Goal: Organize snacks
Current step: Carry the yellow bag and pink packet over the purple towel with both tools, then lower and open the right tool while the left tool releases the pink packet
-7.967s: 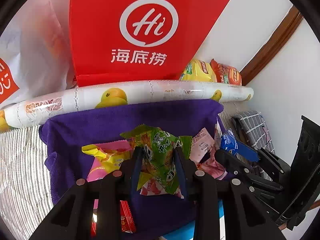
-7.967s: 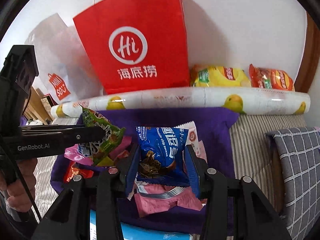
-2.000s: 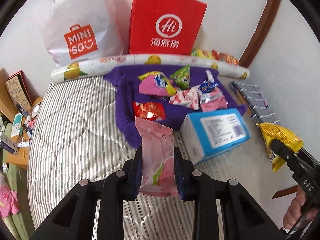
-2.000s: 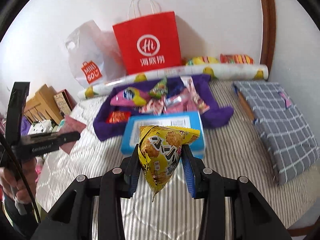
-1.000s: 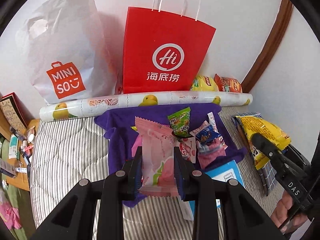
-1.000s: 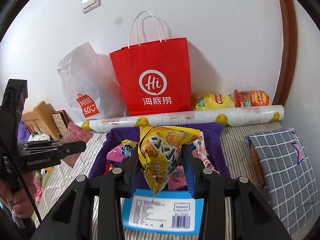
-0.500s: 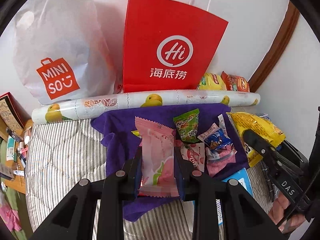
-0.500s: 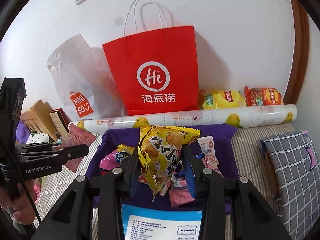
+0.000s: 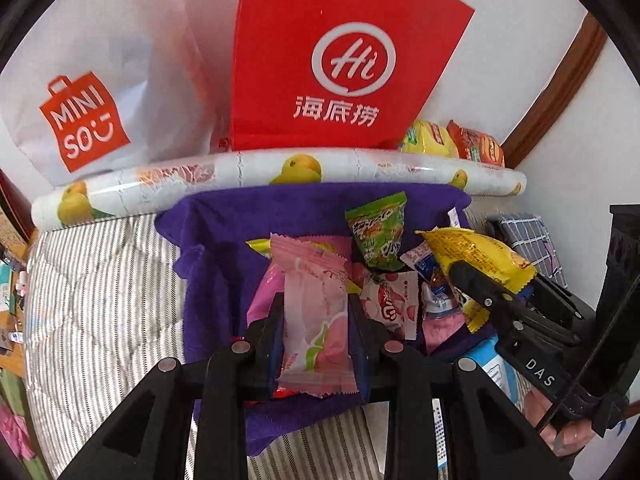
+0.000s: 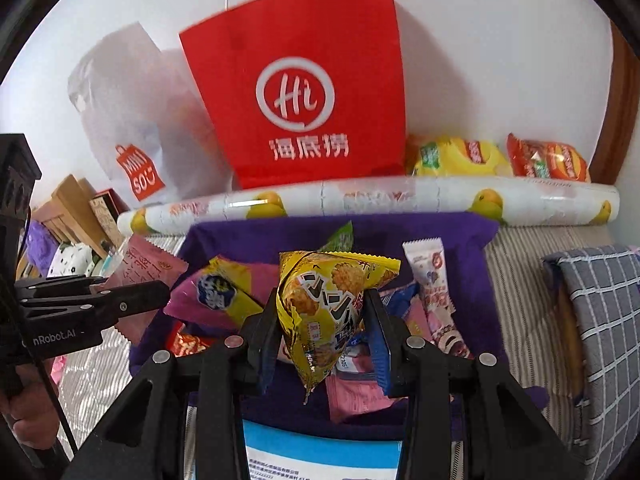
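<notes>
A: What does the left gripper [image 9: 316, 320] have?

B: Its jaws are closed narrow on a pink snack packet [image 9: 314, 316], which stands upright between the pads. The packet hangs above the near part of a purple cloth [image 9: 224, 240] spread on a striped mattress [image 9: 100, 300].

A: And the right gripper [image 10: 324, 332]?

B: It is clamped on a yellow cookie bag [image 10: 326, 312], pinched at the sides with the bag's point hanging down. In the left wrist view that bag shows at the right, in the black fingers over the right side of the cloth.

A: What lies on the cloth?

B: A loose heap of snacks: a green packet [image 9: 376, 236] at the far side, a pink and yellow bag [image 10: 220, 296] to the left, a red packet [image 10: 186, 344] near the left edge, a white and pink stick packet [image 10: 434, 296] to the right, and more pink wrappers in the middle. A blue and white box [image 10: 320, 456] sits at the near edge of the cloth, just below the right gripper.

A: And behind?

B: A roll printed with yellow fruit [image 9: 280, 172] lies along the far edge of the cloth. Past it, against the wall, stand a red paper bag [image 10: 304, 92] and a white plastic bag [image 9: 92, 92], with a yellow chip bag [image 10: 456, 156] and an orange one [image 10: 548, 160] to the right. A grey checked cushion [image 10: 600, 320] is at the far right.
</notes>
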`<act>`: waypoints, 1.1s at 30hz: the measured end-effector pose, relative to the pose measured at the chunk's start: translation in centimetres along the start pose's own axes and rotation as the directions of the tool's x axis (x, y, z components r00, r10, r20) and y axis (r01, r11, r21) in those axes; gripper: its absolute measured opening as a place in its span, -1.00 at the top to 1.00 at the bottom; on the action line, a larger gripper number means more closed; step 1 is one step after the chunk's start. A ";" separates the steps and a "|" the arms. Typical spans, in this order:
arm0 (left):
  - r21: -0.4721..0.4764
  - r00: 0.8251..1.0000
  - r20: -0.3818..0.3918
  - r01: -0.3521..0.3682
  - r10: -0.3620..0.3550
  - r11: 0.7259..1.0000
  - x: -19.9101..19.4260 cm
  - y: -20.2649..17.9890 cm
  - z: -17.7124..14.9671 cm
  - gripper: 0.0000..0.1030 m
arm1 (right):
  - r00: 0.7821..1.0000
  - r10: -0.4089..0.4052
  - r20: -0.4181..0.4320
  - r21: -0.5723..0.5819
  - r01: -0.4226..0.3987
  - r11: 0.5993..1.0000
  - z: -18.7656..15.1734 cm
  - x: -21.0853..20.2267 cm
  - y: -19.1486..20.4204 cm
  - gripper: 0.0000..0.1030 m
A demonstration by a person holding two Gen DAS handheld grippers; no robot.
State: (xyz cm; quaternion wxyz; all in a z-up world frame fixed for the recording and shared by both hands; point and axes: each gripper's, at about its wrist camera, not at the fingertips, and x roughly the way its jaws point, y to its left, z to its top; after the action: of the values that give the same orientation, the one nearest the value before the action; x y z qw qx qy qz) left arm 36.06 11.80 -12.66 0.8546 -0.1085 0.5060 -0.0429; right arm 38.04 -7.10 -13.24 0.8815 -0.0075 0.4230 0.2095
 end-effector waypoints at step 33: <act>-0.019 0.998 -0.049 0.026 -0.027 0.999 2.9 0.0 -1.2 0.08 | 0.999 -0.023 -0.048 -0.064 0.020 0.998 -1.2 1.4 1.1 -0.07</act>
State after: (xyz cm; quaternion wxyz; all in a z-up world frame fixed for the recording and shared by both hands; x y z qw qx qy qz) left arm 36.46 11.10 -15.69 0.8403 -0.1217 0.5258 -0.0522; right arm 37.52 -5.81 -14.82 0.8724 -0.0453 0.4375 0.2131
